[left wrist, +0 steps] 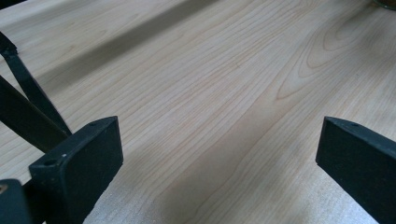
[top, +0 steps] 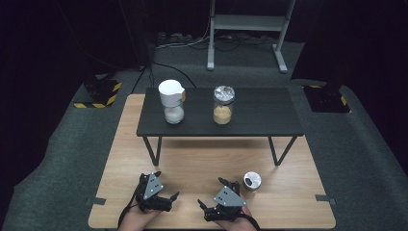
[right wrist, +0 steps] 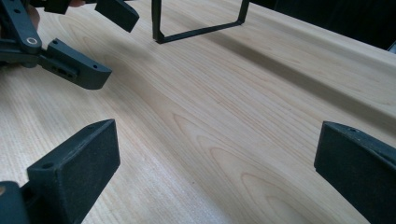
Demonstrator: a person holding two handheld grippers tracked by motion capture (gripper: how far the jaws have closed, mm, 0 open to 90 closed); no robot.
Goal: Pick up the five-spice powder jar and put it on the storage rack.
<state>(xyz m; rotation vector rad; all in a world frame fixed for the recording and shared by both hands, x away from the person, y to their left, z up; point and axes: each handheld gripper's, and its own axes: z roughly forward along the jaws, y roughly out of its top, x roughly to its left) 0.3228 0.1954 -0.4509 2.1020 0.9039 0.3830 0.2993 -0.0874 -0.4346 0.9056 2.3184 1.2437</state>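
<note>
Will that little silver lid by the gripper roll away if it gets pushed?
Probably not. The silver lid lies flat on the wooden table, so a push from the right gripper would likely slide it. It looks small and light, and its smooth metal might be slippery between the jaws.

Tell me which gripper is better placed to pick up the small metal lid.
Probably the right gripper: open, it rests just beside the metal lid on the wooden table. The left gripper sits farther away.

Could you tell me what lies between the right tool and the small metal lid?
Bare wooden tabletop in the high view; the right tool sits just left of the lid.
</note>
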